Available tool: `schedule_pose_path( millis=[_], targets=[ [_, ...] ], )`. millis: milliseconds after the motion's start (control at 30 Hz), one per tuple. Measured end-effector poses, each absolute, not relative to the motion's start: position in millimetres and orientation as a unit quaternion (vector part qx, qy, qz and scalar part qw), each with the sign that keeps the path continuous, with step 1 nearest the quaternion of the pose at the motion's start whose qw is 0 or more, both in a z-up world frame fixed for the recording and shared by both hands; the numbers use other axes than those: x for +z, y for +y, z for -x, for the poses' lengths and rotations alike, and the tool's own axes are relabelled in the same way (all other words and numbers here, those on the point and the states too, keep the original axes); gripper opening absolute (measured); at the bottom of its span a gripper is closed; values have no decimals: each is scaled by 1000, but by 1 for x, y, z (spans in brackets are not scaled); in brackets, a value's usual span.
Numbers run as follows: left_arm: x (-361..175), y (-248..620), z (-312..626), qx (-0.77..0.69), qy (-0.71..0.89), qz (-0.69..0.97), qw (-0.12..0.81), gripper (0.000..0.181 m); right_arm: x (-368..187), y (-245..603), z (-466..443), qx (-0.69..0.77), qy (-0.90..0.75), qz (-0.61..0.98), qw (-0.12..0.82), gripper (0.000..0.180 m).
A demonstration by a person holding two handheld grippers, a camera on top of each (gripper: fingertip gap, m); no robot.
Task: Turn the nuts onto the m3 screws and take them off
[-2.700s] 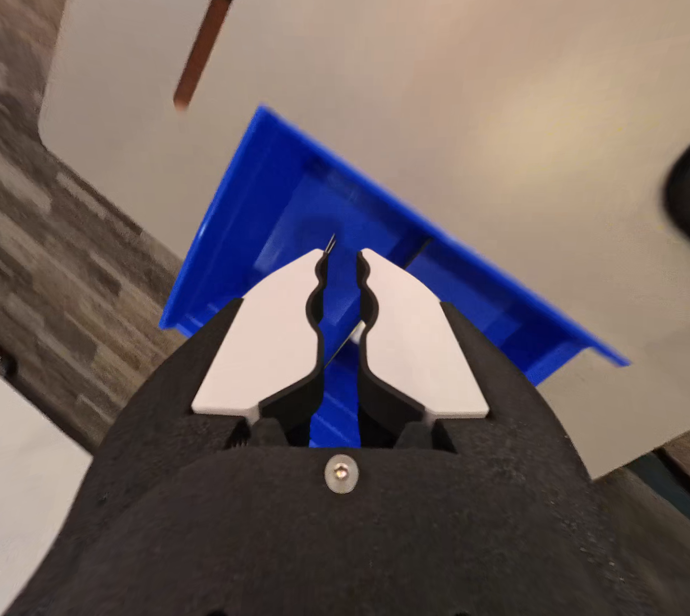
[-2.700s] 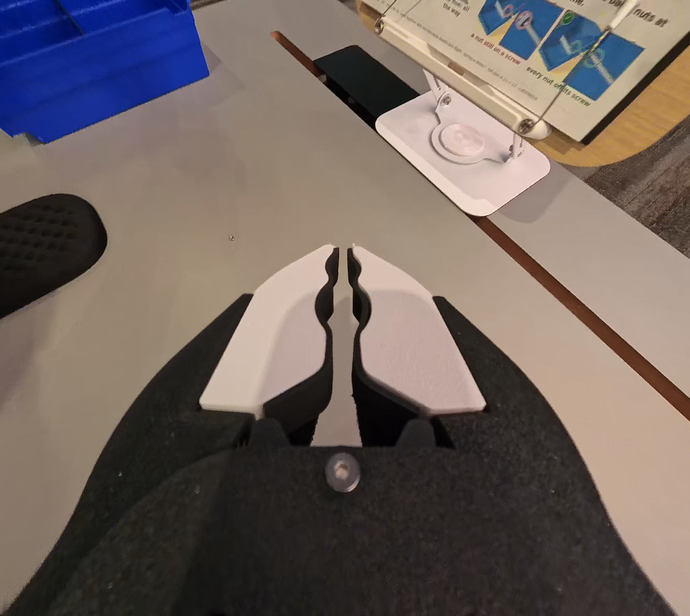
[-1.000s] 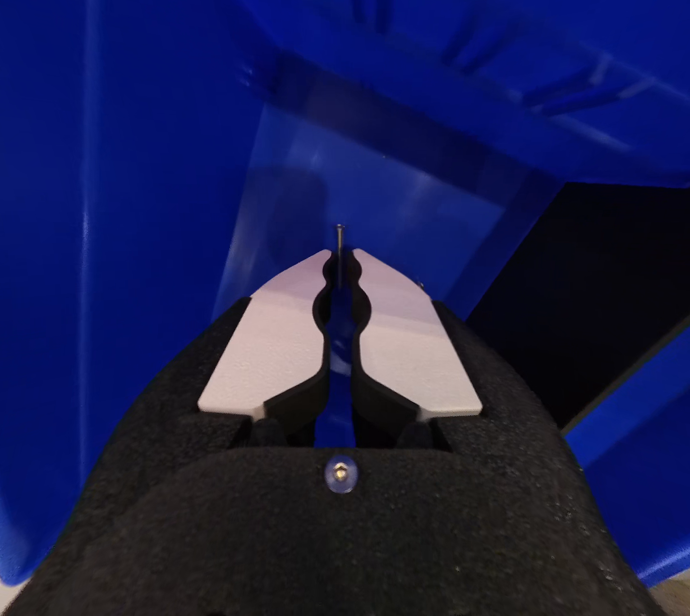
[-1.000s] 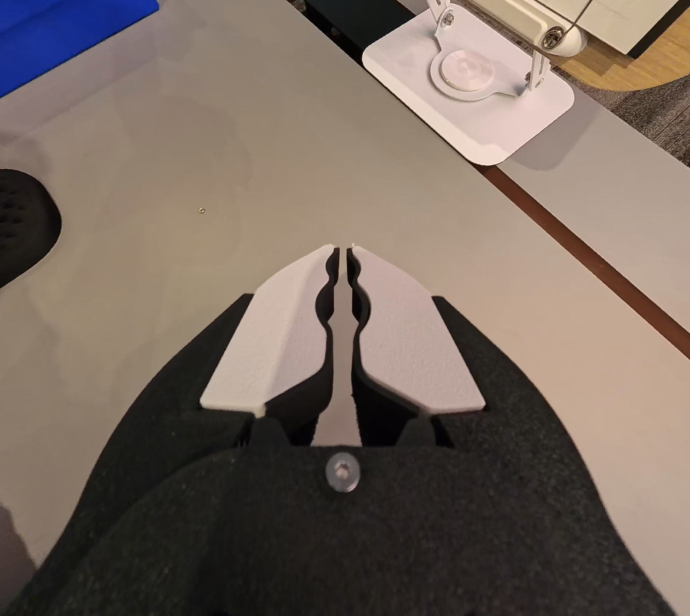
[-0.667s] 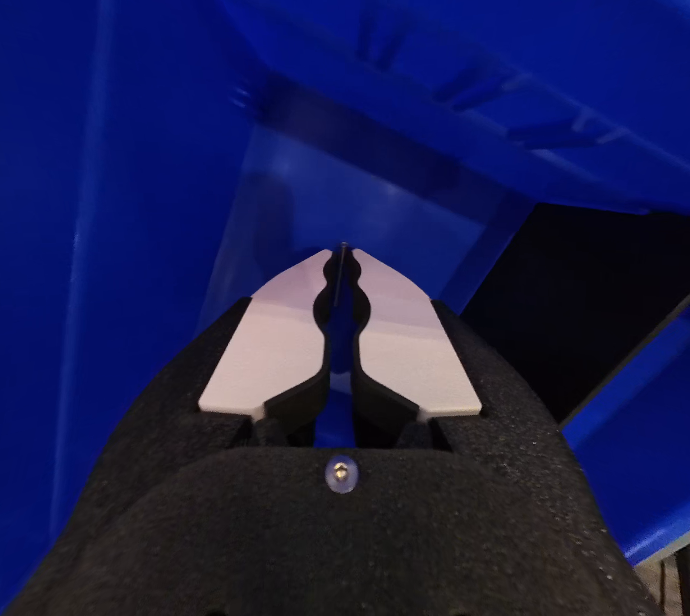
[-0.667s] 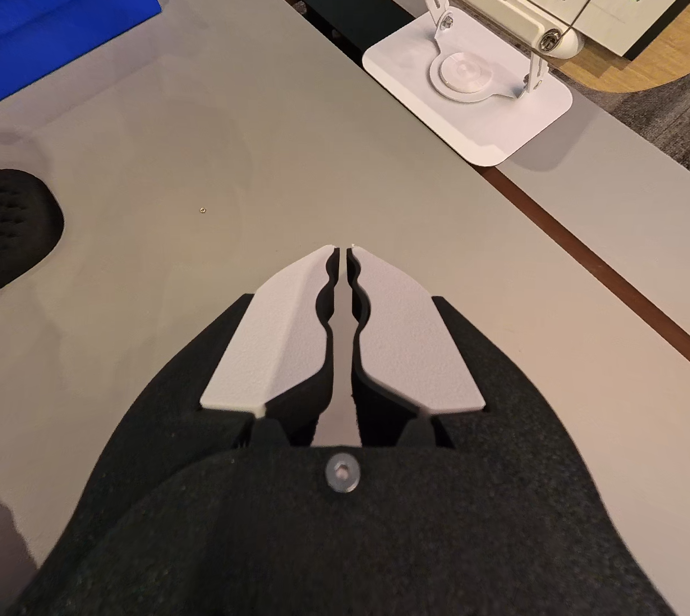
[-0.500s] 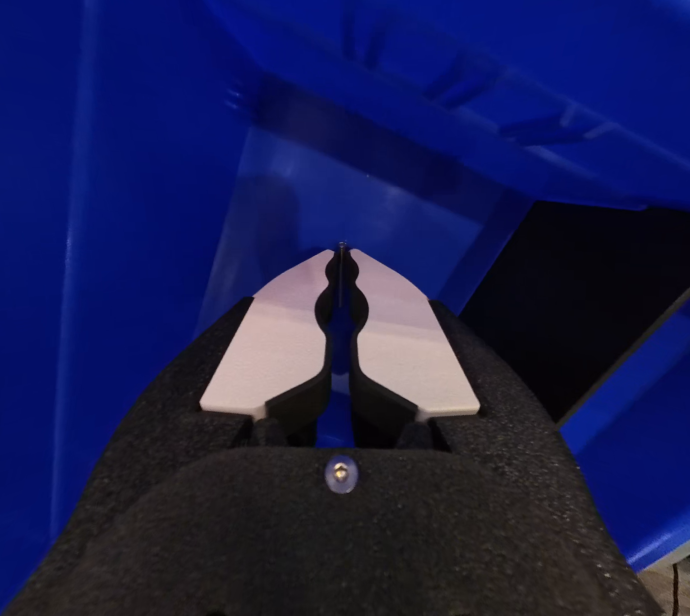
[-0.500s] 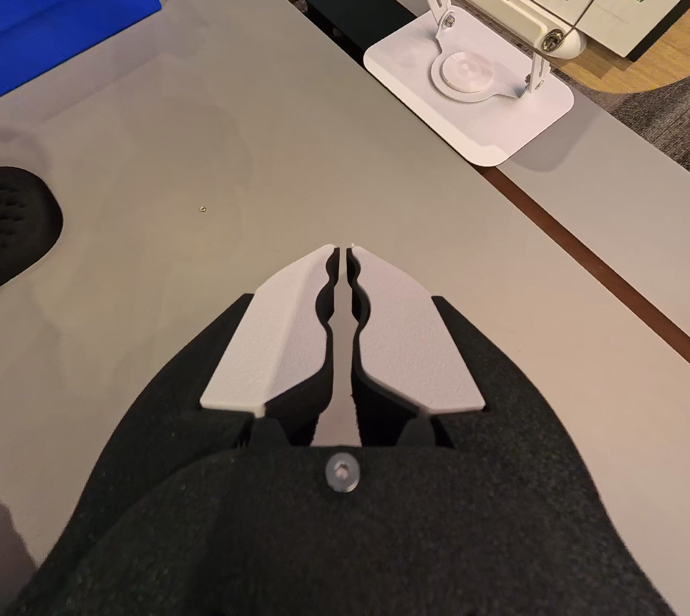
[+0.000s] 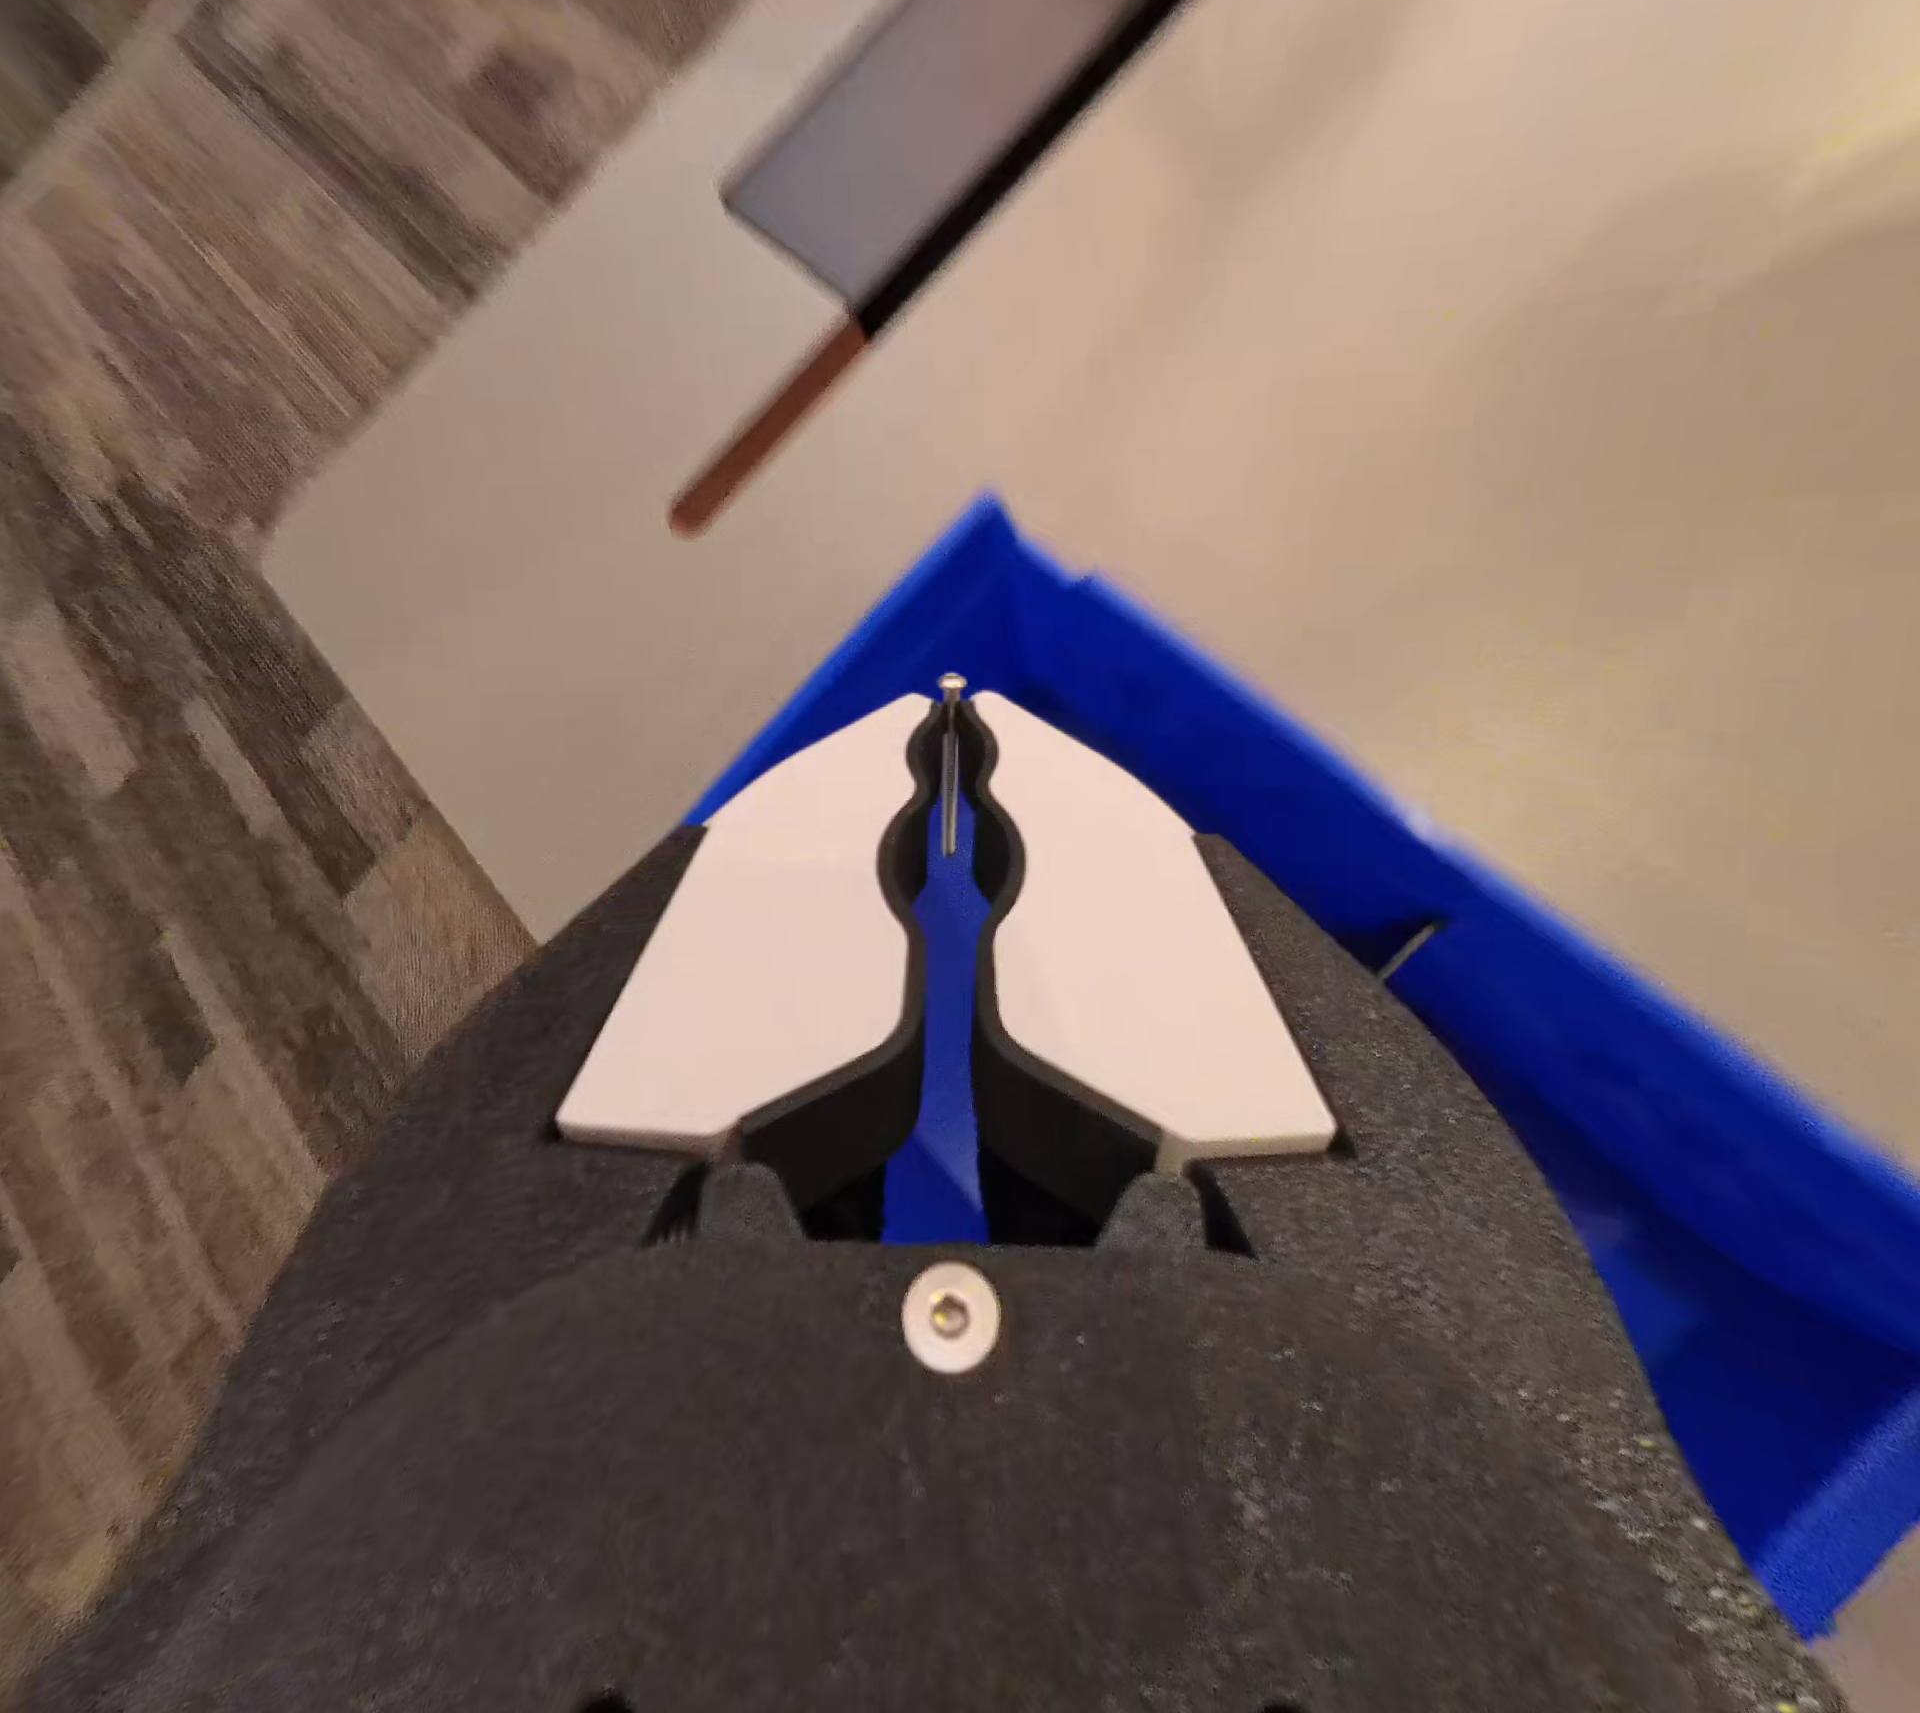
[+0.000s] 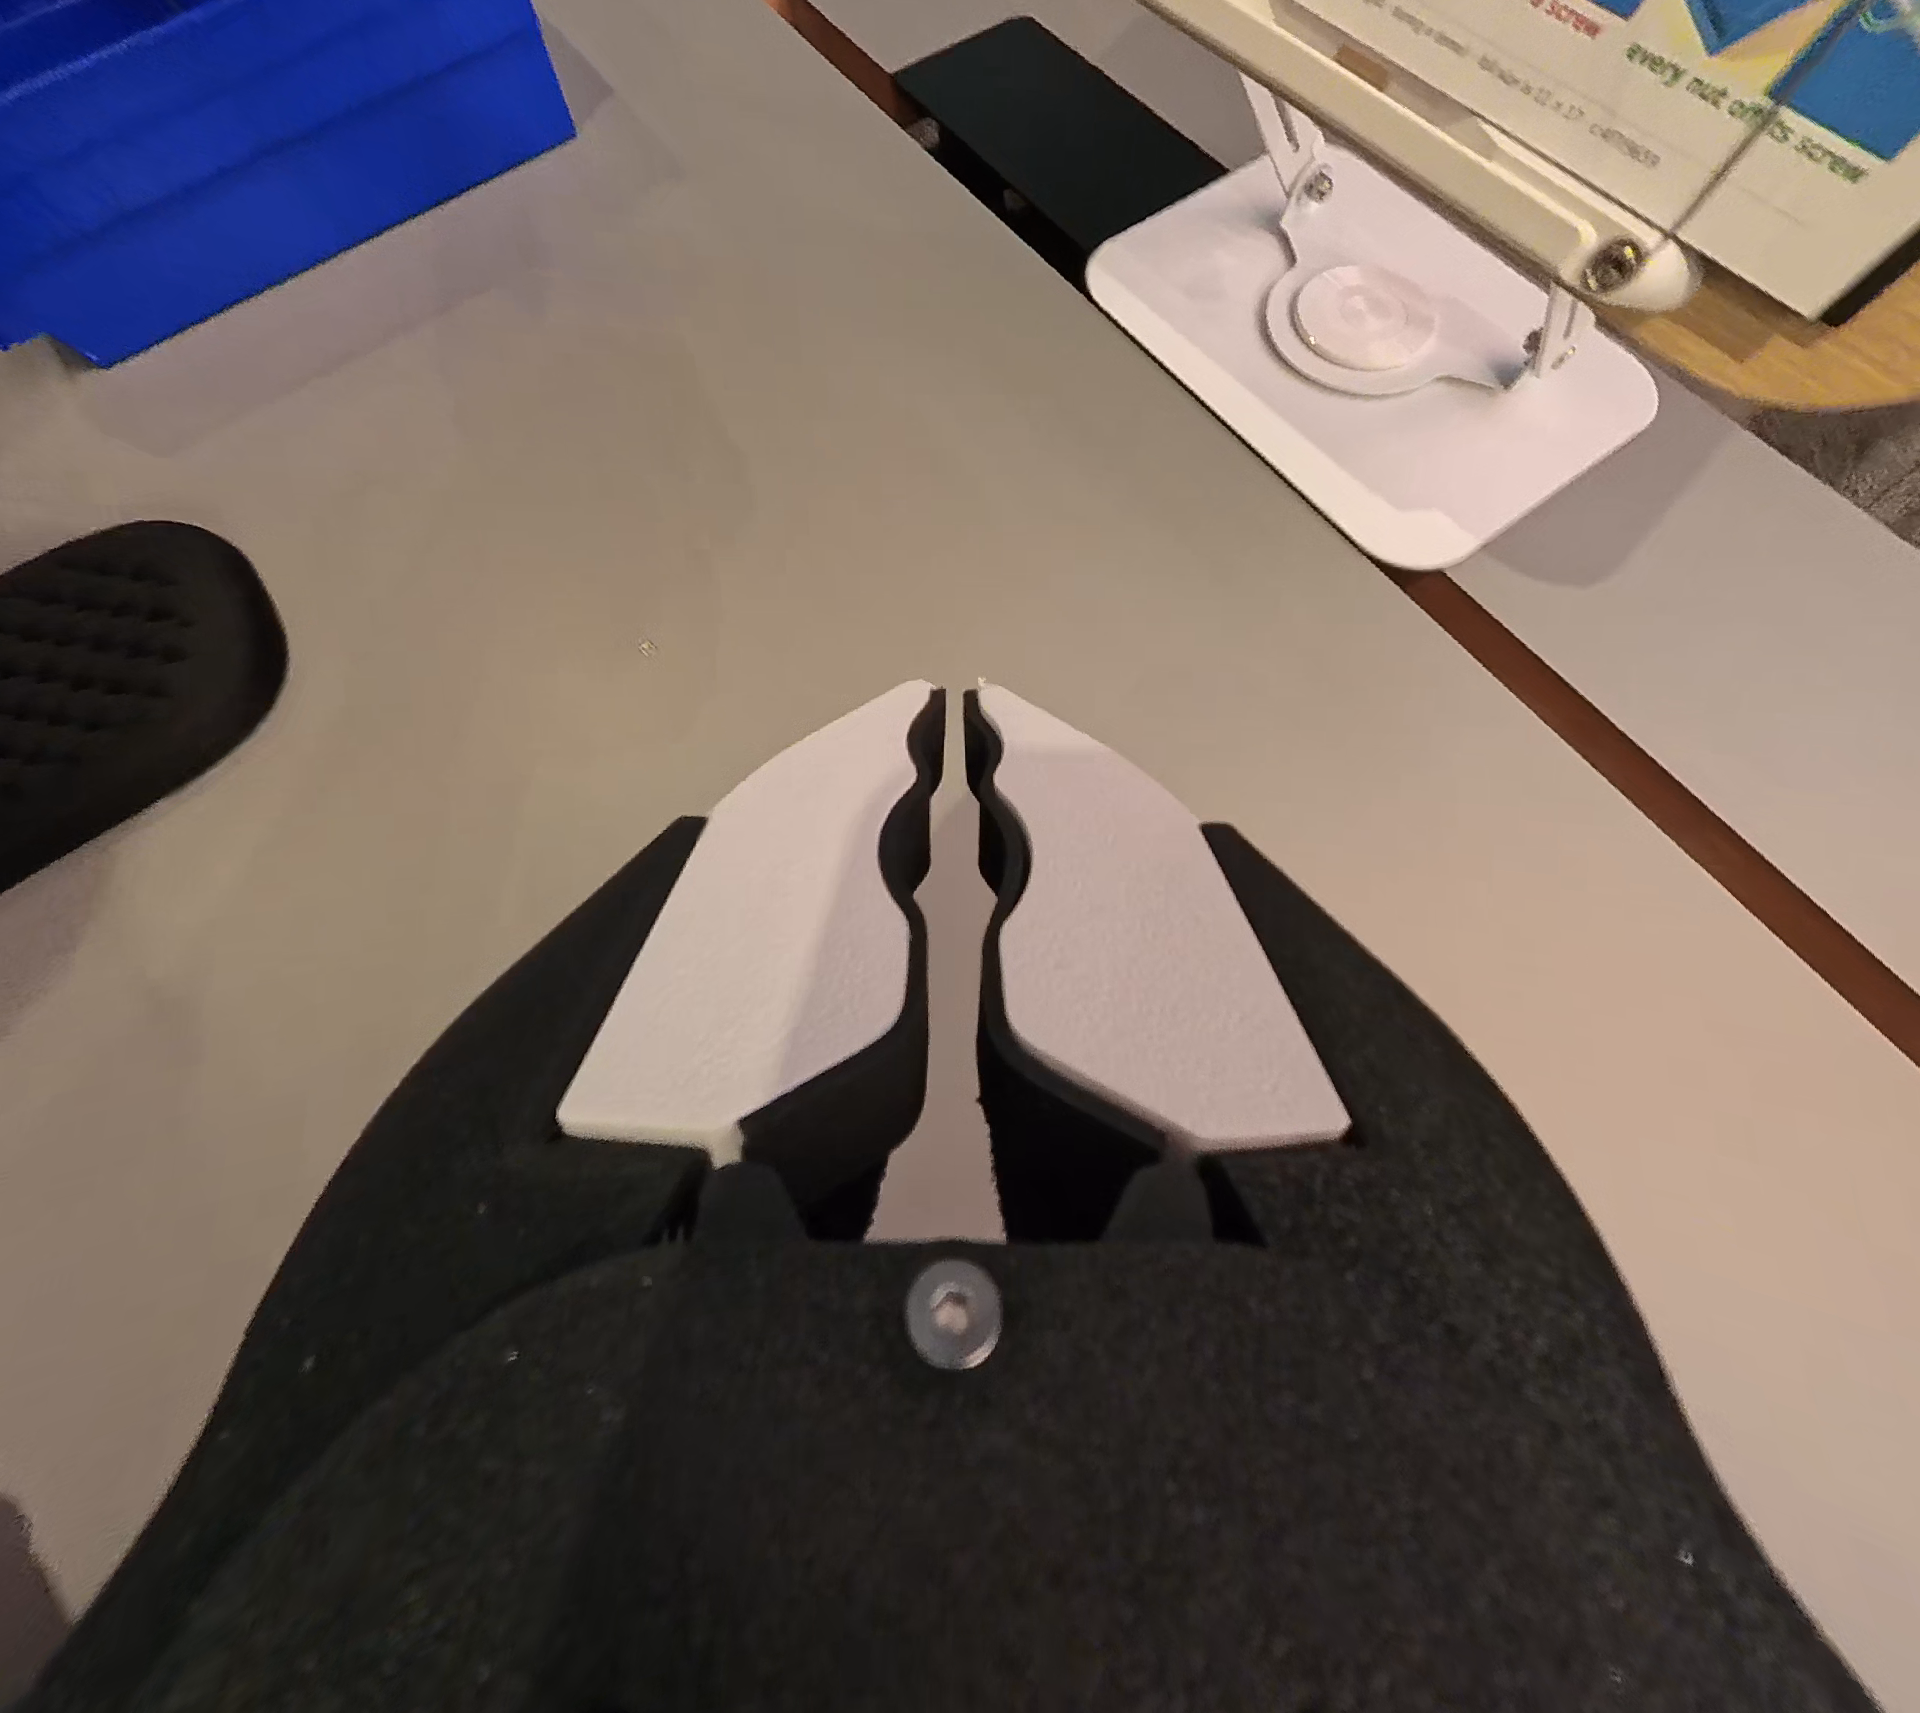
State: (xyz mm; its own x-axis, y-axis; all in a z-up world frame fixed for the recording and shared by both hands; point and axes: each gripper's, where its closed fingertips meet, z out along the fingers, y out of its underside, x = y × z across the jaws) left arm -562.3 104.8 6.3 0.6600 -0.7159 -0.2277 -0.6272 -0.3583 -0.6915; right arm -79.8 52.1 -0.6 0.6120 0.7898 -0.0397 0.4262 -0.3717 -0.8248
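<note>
Left tool point(image 9: 950, 699): pinching a screw point(image 9: 949, 770) at its tips, now lifting clear of the blue bin point(image 9: 1558, 1019) after dipping inside.
Right tool point(image 10: 955, 695): nearly closed, gripping nothing, hovering mid-surface point(image 10: 727, 437).
Nut point(image 10: 646, 647): lying loose just beyond the right tool, awaiting pickup.
Bin: sitting near the surface's far-left corner.
Meaning: screw fetched; threading coming next.

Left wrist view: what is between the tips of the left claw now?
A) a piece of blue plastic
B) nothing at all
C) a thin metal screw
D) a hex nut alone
C: a thin screw with a small round head is pinched between the tips of the left claw, above the blue bin.
</note>
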Motion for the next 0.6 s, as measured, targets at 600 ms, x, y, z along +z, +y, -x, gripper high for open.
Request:
schedule_pose_path(
  millis=[600],
  targets=[
    [141, 26, 244, -363, 364, 642, 569, 2, 99, 11, 198, 338, -380, 616, 601, 11]
  ],
)
